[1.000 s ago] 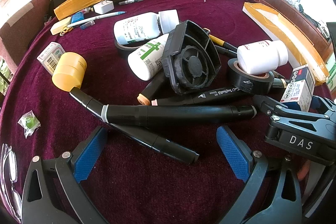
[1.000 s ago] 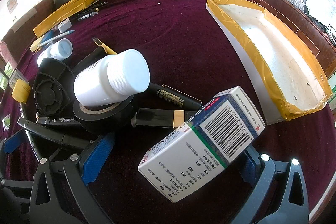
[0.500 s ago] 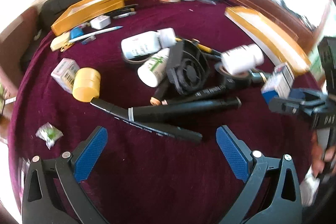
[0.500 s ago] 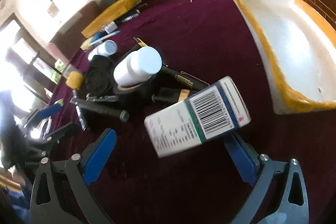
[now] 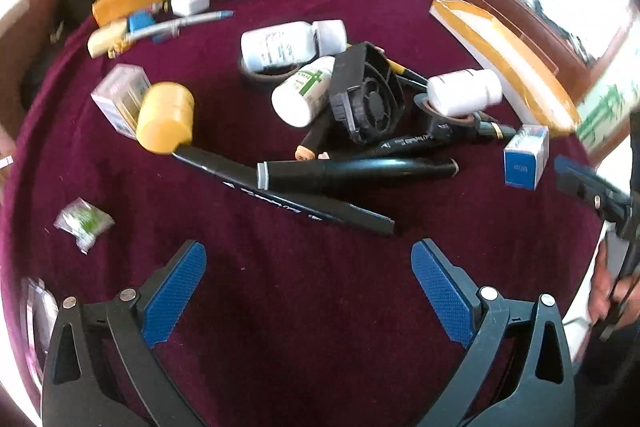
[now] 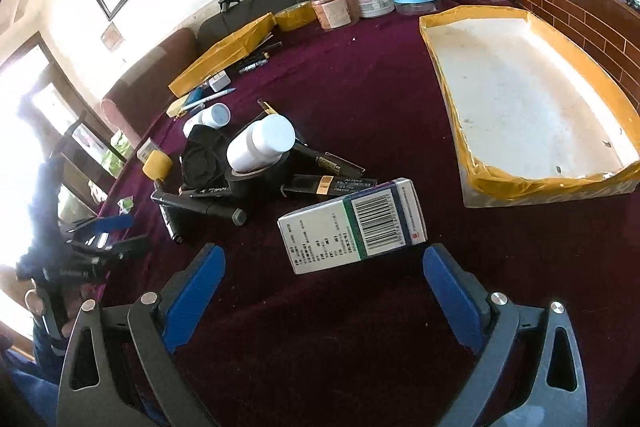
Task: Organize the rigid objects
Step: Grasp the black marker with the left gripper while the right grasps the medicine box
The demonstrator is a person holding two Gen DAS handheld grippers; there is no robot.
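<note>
The right claw [image 6: 324,291] hangs released above the maroon counter [image 6: 360,347], its blue pads spread wide, and the white medicine box [image 6: 352,225] with the barcode lies on the cloth just ahead of it, between the fingers' line and apart from both pads. To the right sits the yellow-taped white tray [image 6: 524,99]. The left claw [image 5: 308,291] is likewise released, holding nothing, facing the heap: black markers [image 5: 352,171], a black fan [image 5: 368,95], white pill bottles [image 5: 292,43], and a yellow cap [image 5: 166,117] off to the left.
</note>
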